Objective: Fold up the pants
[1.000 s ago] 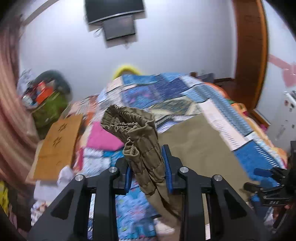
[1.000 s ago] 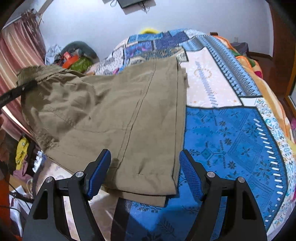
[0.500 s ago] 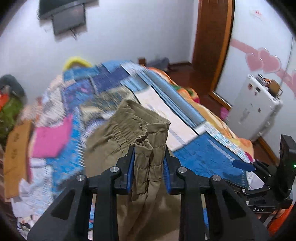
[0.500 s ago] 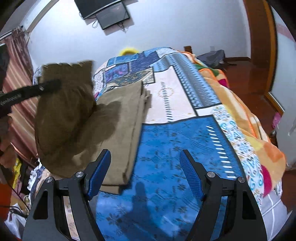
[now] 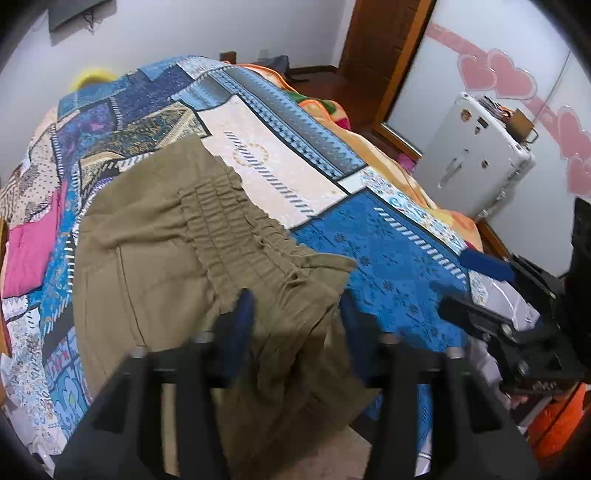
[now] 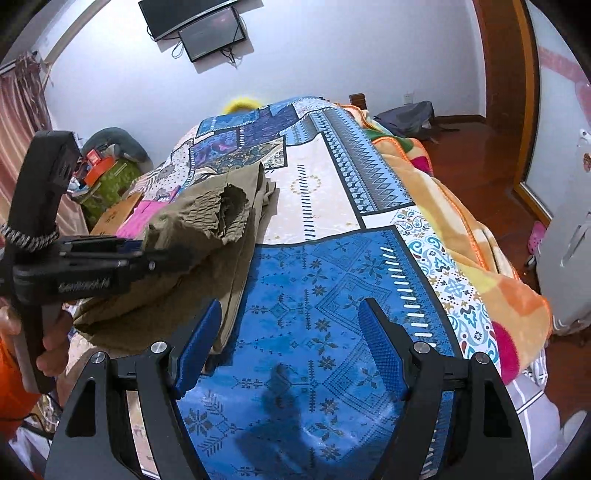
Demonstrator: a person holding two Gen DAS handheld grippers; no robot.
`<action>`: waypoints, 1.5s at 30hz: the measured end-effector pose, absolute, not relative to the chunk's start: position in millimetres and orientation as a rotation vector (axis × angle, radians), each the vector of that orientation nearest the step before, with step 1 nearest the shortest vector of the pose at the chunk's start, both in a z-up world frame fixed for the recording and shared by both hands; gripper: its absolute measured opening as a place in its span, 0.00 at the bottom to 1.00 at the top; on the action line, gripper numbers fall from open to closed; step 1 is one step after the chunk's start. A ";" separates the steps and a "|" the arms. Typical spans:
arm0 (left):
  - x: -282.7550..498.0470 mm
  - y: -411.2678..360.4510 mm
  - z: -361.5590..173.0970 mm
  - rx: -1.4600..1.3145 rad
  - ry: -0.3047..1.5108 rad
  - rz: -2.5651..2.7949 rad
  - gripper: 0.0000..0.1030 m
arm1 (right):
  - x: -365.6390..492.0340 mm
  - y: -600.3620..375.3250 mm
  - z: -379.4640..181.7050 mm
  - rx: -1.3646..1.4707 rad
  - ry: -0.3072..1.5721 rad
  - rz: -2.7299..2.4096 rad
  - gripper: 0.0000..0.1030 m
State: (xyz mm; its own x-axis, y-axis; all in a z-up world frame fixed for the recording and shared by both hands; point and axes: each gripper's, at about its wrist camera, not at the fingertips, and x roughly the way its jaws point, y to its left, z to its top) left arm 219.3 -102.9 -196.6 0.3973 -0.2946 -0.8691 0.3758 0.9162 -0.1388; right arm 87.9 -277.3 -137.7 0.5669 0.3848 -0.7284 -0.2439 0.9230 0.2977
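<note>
Pants [image 5: 155, 258] | olive cotton, ruched elastic waistband | patchwork quilt [image 5: 388, 251]

Patterned quilt [image 6: 332, 295], wall-mounted screen [image 6: 212, 33]

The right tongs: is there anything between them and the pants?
Nothing visible blocks the way. The right tongs are open over bare blue bedspread, and the khaki pants lie just to their left. The left tongs sit open with the waistband between their fingers.
</note>
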 end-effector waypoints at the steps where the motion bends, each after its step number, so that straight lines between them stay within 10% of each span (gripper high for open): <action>1: 216.8 -102.1 -194.8 0.085 1.078 -0.426 0.60 | 88.7 -276.8 -137.3 0.171 0.896 0.368 0.71; 20: 273.1 64.6 -179.6 -0.022 1.006 -0.028 0.70 | 123.3 -199.8 -132.7 0.147 0.867 0.516 0.72; 37: 394.7 64.1 -251.2 0.041 1.144 -0.124 0.70 | 128.4 -193.9 -174.0 0.149 0.972 0.567 0.71; 45: 394.9 62.8 -261.3 0.037 1.122 -0.090 0.42 | 144.5 -202.9 -177.1 0.117 0.959 0.518 0.71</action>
State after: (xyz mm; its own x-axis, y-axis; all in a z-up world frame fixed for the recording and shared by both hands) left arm 394.9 62.8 -261.3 0.4308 -0.0532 -0.9009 0.0907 0.9958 -0.0155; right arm 144.5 -202.9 -177.1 0.4630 0.4712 -0.7508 -0.3702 0.8724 0.3192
